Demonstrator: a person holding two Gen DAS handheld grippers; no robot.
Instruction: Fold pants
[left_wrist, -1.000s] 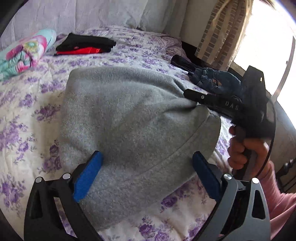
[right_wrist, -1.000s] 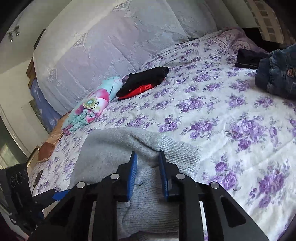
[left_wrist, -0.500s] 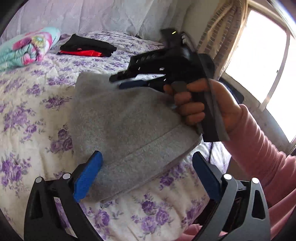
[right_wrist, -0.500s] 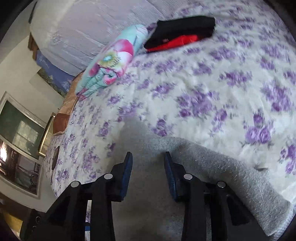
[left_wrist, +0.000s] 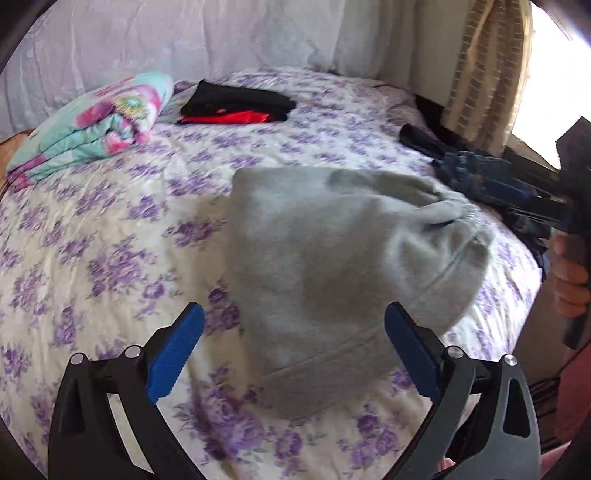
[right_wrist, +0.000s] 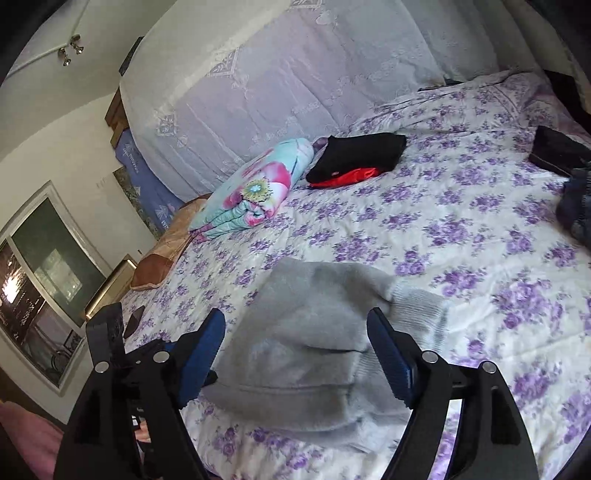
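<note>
Folded grey fleece pants lie in a bundle on the purple-flowered bedspread, ribbed cuff uppermost on the right. My left gripper hovers open over their near edge, nothing between the blue pads. My right gripper stands above the bundle with its jaws opening; the pants lie below and beyond the pads, not pinched. In the left wrist view the right gripper's black body is at the far right edge, held by a hand.
A rolled floral blanket and a folded black and red garment lie near the headboard. Dark jeans and a black item sit at the bed's right side. A curtained window is beyond.
The right gripper let go of the grey pants and its jaws spread wide. It swung over the bundle, then drew back to the right. The left gripper stayed open and backed off slightly.
</note>
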